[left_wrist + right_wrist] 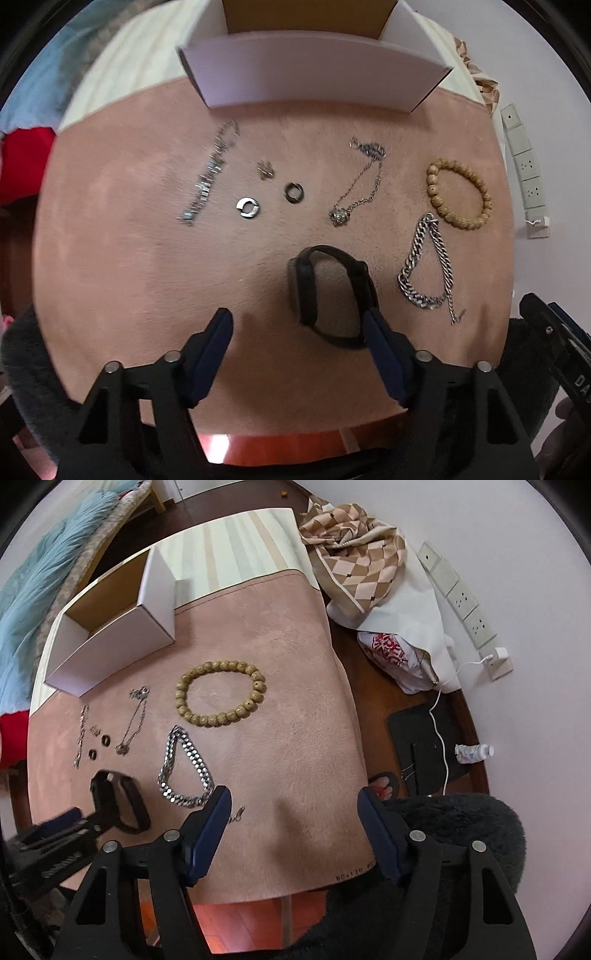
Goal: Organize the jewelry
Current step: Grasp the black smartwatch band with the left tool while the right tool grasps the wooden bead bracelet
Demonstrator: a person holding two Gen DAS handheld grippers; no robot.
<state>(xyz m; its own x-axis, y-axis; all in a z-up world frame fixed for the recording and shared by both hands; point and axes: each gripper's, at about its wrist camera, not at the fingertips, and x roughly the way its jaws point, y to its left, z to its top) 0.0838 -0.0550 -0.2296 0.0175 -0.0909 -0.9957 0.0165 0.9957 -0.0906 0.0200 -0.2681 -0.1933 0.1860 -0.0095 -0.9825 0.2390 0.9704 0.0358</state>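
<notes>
Jewelry lies on the pink suede mat (pixel 147 277); left gripper (pixel 299 325) and right gripper (pixel 295 801) gape empty above the mat.

Pink mat (pixel 147 258) on the bench: soft, matt, suede-like nap. Open box (pixel 314 74): smooth white card outside, brown card inside. Beaded bracelet (pixel 219 692): tan, wood-like beads with a pitted, dull surface. Curb chain (pixel 184 768): heavy polished metal links, glossy. Fine necklace (pixel 362 181): thin silvery metal. Two rings (pixel 248 206): smooth shiny metal, the farther one darker. Black band (pixel 332 295): matt, rubbery-looking. Left claw (pixel 297 325) and right claw (pixel 293 805): matt black plastic with dark blue pads. Far right, a folded chequered cloth (pixel 354 557) with a slight sheen.
</notes>
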